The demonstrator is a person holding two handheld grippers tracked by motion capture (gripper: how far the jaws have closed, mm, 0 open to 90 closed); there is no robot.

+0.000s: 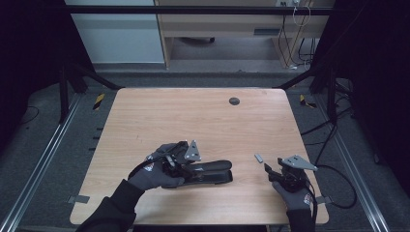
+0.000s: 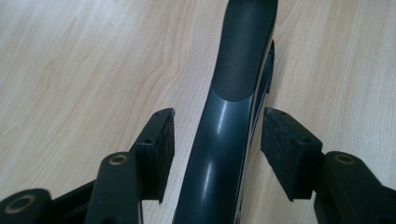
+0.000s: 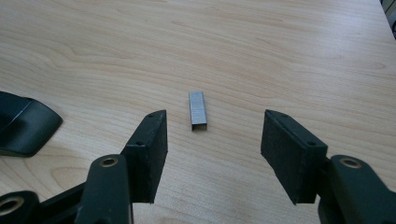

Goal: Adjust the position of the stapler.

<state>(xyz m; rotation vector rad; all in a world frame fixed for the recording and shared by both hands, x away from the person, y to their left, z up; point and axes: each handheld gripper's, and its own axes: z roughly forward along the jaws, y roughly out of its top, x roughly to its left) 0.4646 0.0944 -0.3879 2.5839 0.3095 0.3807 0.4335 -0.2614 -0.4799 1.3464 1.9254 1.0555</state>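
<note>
1. Worktop (image 1: 145, 116): pale wood, carrying a black stapler (image 1: 209, 171) near the front centre and a small strip of staples (image 1: 258, 157) to its right, well apart from it.
2. Stapler (image 2: 233, 93): lying flat, running lengthwise between the jaws of the left claw (image 1: 186, 166); jaws apart, a gap showing on each side of the body (image 2: 217, 158), neither pad touching. Likely risk: smooth, rounded top shell slipping upward out of the pads on closing, or the stapler pivoting on the worktop if one pad meets it first.
3. Right claw (image 3: 212, 140): jaws wide apart, holding nothing, aimed at the staple strip.
4. Staple strip (image 3: 197, 110): flat on the worktop just ahead of the right claw, roughly centred between its jaws, long axis pointing away. Likely risk: thin, low strip sliding under the pads, being pushed along the wood, or breaking into pieces under a hard squeeze.
</note>
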